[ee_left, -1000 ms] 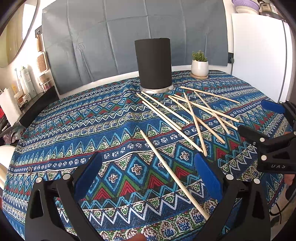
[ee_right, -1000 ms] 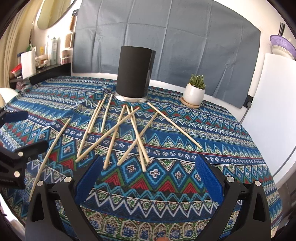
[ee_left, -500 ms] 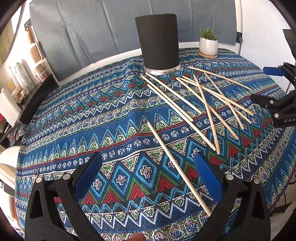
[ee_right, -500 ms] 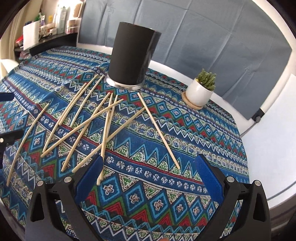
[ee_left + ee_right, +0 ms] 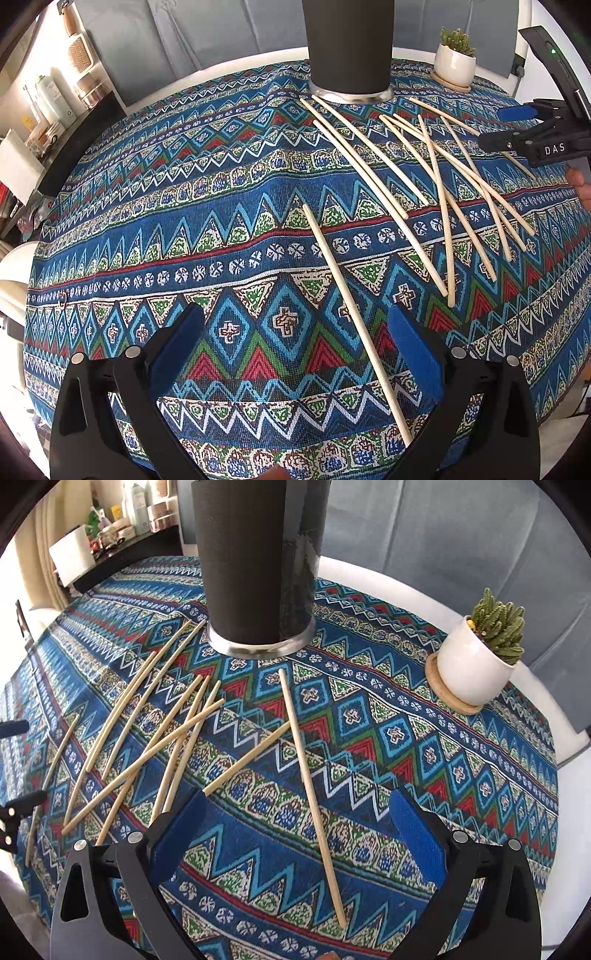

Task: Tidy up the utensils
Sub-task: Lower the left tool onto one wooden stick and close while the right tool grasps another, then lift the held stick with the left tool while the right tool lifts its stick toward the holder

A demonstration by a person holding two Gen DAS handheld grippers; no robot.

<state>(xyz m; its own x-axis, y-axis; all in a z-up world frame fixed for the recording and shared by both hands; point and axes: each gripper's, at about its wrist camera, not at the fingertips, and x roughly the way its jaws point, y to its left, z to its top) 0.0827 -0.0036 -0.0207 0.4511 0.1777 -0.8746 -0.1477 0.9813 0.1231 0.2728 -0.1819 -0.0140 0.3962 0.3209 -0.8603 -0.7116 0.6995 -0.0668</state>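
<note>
Several wooden chopsticks lie scattered on a patterned tablecloth in front of a tall black cylindrical holder [image 5: 350, 48], which also shows in the right wrist view [image 5: 258, 561]. My left gripper [image 5: 295, 354] is open and empty, low over the cloth, with one lone chopstick [image 5: 354, 321] lying between its fingers. My right gripper [image 5: 295, 834] is open and empty, with another single chopstick [image 5: 310, 790] lying between its fingers. The crossed pile of chopsticks [image 5: 159, 738] lies left of the right gripper. The right gripper also shows in the left wrist view [image 5: 517, 127].
A small cactus in a white pot [image 5: 476, 664] stands on a wooden coaster at the back right of the round table [image 5: 535, 893]. A dark shelf with bottles and a paper roll [image 5: 72, 555] stands beyond the table at left.
Both grippers have moved forward and down toward the table. Each now has a single chopstick between its open fingers. The holder looks closer.
</note>
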